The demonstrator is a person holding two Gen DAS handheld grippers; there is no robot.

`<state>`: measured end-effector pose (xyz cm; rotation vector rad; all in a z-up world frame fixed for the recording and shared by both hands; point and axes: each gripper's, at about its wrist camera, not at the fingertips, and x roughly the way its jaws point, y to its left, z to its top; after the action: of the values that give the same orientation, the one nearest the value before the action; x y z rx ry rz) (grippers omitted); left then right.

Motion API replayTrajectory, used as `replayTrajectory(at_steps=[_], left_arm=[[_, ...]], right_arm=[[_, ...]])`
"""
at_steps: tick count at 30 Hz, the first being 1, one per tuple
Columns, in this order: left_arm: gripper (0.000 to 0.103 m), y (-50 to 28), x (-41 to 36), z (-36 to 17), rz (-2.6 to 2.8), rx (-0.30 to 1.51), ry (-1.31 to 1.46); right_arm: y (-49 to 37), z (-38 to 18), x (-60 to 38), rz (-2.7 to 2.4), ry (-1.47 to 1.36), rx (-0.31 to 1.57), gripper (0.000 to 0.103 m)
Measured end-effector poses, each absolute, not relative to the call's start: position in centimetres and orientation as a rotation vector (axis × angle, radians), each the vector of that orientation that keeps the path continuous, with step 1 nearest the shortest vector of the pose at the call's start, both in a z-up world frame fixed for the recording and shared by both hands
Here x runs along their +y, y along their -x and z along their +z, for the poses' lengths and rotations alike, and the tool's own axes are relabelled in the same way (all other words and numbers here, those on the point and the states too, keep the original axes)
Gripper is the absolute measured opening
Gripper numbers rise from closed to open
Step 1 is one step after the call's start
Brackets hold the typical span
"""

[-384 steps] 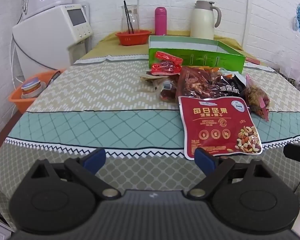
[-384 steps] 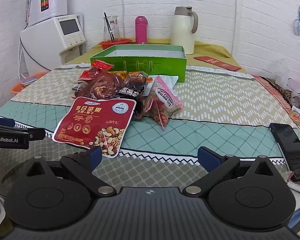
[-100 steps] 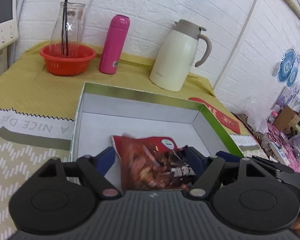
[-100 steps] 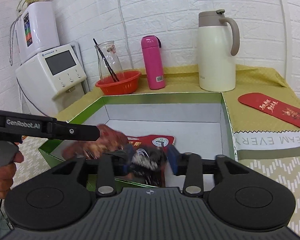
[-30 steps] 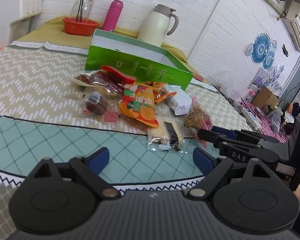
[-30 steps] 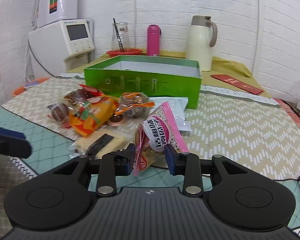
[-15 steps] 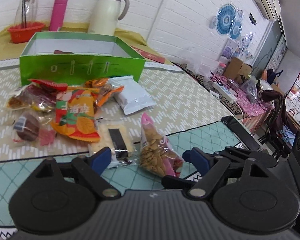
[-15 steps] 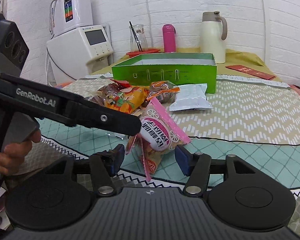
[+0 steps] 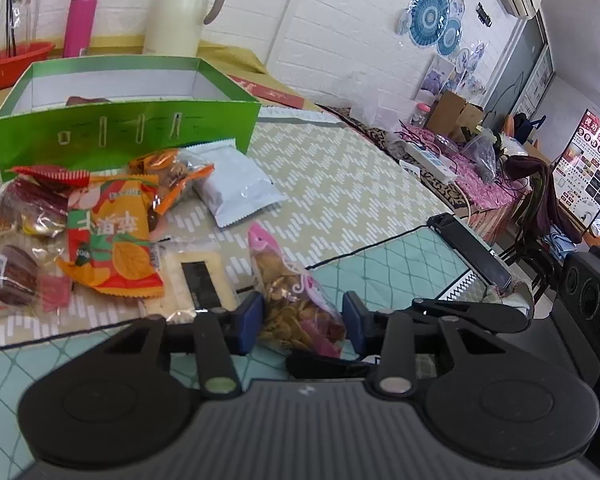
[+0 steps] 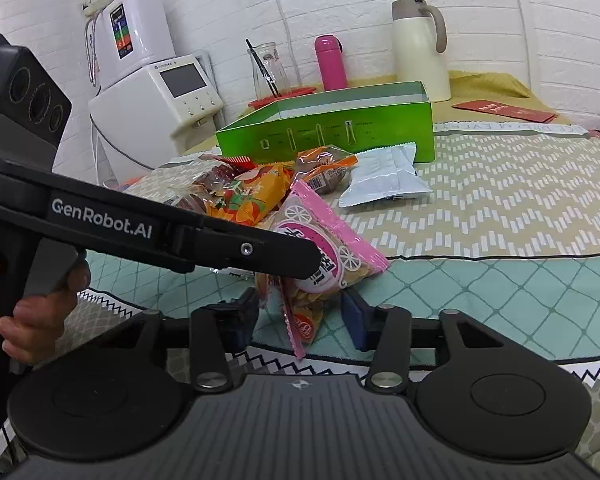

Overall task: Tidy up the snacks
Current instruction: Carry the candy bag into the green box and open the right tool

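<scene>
Both tools meet at one snack. My left tool (image 9: 303,322) has its blue pads set a bag's width apart on either side of the pink bag of golden crackers (image 9: 296,300), near or touching its sides; I cannot tell whether they press it yet. My right tool (image 10: 300,322) stands partly open around the same bag's lower end, the pads clear of it. From the right wrist view, the left tool's finger crosses from 9 o'clock and covers the bag's left edge.

At 10 o'clock of the bag, on the patterned surface (image 9: 372,184), lies the rest of the pile: an orange packet (image 9: 112,240), a clear-wrapped biscuit (image 9: 200,276) and a white pouch (image 9: 236,184). Beyond them at 11 o'clock stands the open green box (image 9: 124,132), with one dark packet showing inside.

I judge this a handover or two-handed pickup. Next, one tool must close firmly on the bag, lift it, and carry it over the box's near wall.
</scene>
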<state>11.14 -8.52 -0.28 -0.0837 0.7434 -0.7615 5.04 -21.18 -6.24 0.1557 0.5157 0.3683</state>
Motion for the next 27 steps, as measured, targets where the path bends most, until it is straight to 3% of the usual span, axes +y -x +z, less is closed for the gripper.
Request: replayTrajectory(at_steps=[3, 17, 27], left_arm=[[0.036, -10.6, -8.5, 0.1, -0.76, 0.724, 0.068], [0.035, -15.0, -7.1, 9.6, -0.718, 0.436, 0.137], [0.035, -24.6, -9.0, 9.3, -0.7, 0.471, 0.171]], right_arm=[[-4.9, -6.2, -21.4, 0.385, -0.175, 0.52, 0.055], [-9.9, 2.6, -21.5, 0.412, -0.075, 0.244, 0.055], [-18.2, 2.7, -23.0, 0.364, -0.085, 0.252, 0.055]])
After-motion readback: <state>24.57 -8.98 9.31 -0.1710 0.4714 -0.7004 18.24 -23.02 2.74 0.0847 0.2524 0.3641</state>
